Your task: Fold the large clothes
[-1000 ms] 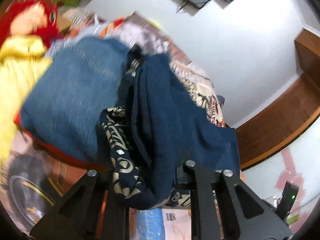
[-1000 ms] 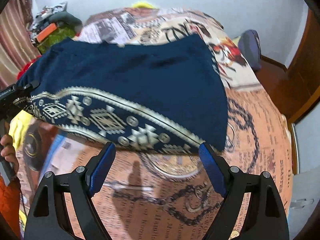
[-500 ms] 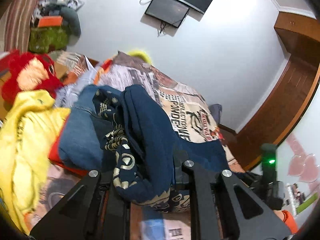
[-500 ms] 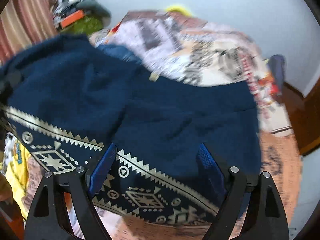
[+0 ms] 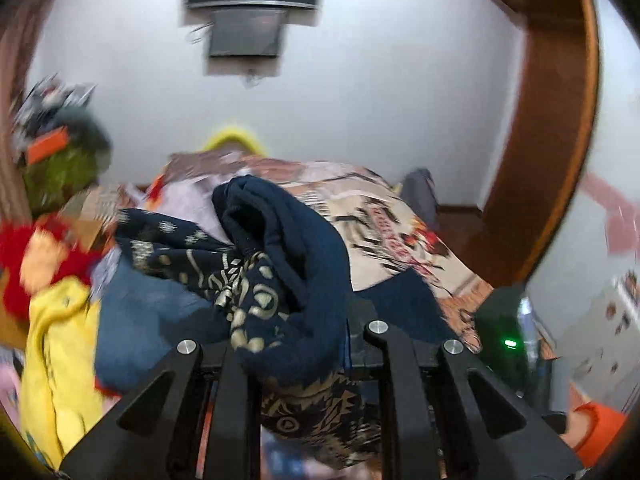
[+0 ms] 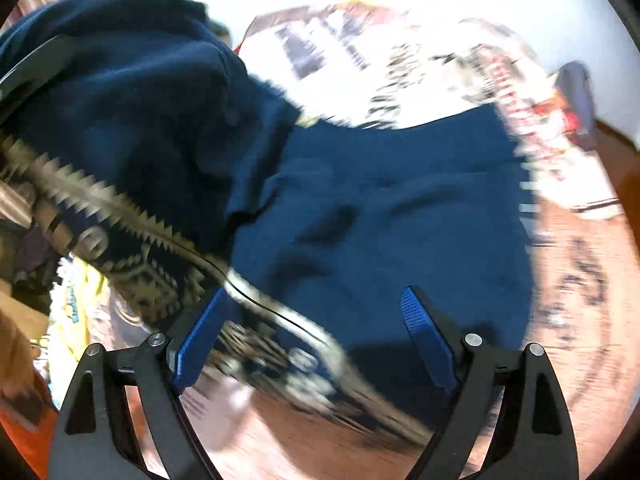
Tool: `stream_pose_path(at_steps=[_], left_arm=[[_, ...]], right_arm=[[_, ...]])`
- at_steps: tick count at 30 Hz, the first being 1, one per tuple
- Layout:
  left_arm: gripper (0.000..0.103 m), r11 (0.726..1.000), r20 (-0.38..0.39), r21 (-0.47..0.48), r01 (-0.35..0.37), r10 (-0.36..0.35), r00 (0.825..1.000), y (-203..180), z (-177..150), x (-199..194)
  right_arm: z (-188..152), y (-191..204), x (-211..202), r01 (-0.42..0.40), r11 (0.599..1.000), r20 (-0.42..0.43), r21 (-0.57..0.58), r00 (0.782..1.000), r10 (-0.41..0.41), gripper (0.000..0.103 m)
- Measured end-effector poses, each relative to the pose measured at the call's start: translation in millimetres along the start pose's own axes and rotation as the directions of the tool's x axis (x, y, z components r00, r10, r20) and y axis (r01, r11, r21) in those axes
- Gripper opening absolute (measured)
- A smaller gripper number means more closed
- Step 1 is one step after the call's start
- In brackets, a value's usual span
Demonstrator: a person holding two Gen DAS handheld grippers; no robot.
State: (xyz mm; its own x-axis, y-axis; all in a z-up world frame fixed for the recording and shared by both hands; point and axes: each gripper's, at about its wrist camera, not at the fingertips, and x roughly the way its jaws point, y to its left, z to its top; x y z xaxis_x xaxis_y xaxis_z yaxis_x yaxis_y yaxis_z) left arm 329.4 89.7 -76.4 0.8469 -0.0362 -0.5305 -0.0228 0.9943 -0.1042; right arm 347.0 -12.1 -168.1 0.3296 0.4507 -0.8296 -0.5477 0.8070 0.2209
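1. Navy garment (image 5: 292,264) with gold patterned trim is bunched between the arms of the left gripper (image 5: 296,344); fingertips hidden under the cloth, but the fabric is drawn up from that point, so pinched; the rest trails onto the bed (image 5: 384,220).
2. Right gripper (image 6: 316,336): blue pads (image 6: 426,340) spread wide apart, nothing between them; it hangs above the garment (image 6: 380,208); frame blurred.
3. Right view: one part of the garment lies flat on the printed bedspread (image 6: 580,280); the left part is lifted in a heap, trim band (image 6: 132,232) running diagonally along its lower edge.
4. Left view, beside the garment: denim piece (image 5: 136,328), yellow cloth (image 5: 56,360), red plush toy (image 5: 36,256).
5. Background: white wall, dark screen (image 5: 252,4) mounted on it; brown wooden door frame (image 5: 560,120) at right.
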Motion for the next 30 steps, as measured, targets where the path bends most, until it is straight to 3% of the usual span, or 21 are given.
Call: stream_pose_path(at_steps=[3, 6, 9, 12, 14, 17, 20, 22, 23, 25, 27, 30], left_arm=[[0.015, 0.995, -0.049, 0.078, 0.062, -0.058, 0.997, -45, -2, 20], [0.015, 0.983, -0.116, 0.135, 0.125, -0.109, 0.987, -82, -17, 40], [0.015, 0.968, -0.239, 0.137, 0.209, -0.172, 0.956, -108, -44, 69], [0.015, 0.959, -0.337, 0.007, 0.284, -0.266, 0.903, -108, -68, 97], [0.015, 0.952, -0.384, -0.027, 0.305, -0.292, 0.876, -109, -79, 110], [0.015, 0.953, -0.390, -0.018, 0.302, -0.284, 0.876, -113, -81, 109], [0.031, 0.942, -0.372, 0.005, 0.336, -0.310, 0.875, -122, -74, 92], [0.055, 0.929, -0.378, 0.006, 0.371, -0.342, 0.861, -124, -69, 76], [0.062, 0.930, -0.368, 0.016, 0.368, -0.336, 0.867, -123, -66, 65], [0.079, 0.954, -0.310, 0.064, 0.292, -0.259, 0.915, -121, -63, 41], [0.084, 0.970, -0.256, 0.111, 0.217, -0.183, 0.949, -111, -59, 23], [0.088, 0.981, -0.197, 0.165, 0.104, -0.070, 0.978, -93, -54, 10]], right_arm=[[-19, -28, -24, 0.066, 0.998, 0.031, 0.012, 0.997, -0.066, 0.086], [-41, -68, -40, 0.123, 0.991, -0.004, 0.060, 0.992, -0.123, 0.086], [-60, -101, -56, 0.195, 0.973, -0.033, 0.124, 0.981, -0.193, 0.086], [-70, -117, -68, 0.222, 0.962, -0.042, 0.161, 0.975, -0.218, 0.086], [-75, -121, -75, 0.224, 0.960, -0.043, 0.168, 0.975, -0.220, 0.086], [-76, -120, -88, 0.228, 0.959, -0.024, 0.171, 0.974, -0.227, 0.086], [-76, -119, -100, 0.223, 0.960, 0.006, 0.169, 0.974, -0.228, 0.086], [-72, -114, -107, 0.216, 0.962, 0.030, 0.165, 0.974, -0.224, 0.086], [-68, -112, -110, 0.208, 0.964, 0.048, 0.167, 0.975, -0.219, 0.086], [-61, -108, -110, 0.191, 0.967, 0.071, 0.166, 0.976, -0.205, 0.086], [-54, -100, -112, 0.178, 0.972, 0.091, 0.156, 0.977, -0.194, 0.086], [-42, -82, -113, 0.151, 0.980, 0.126, 0.128, 0.978, -0.167, 0.086]])
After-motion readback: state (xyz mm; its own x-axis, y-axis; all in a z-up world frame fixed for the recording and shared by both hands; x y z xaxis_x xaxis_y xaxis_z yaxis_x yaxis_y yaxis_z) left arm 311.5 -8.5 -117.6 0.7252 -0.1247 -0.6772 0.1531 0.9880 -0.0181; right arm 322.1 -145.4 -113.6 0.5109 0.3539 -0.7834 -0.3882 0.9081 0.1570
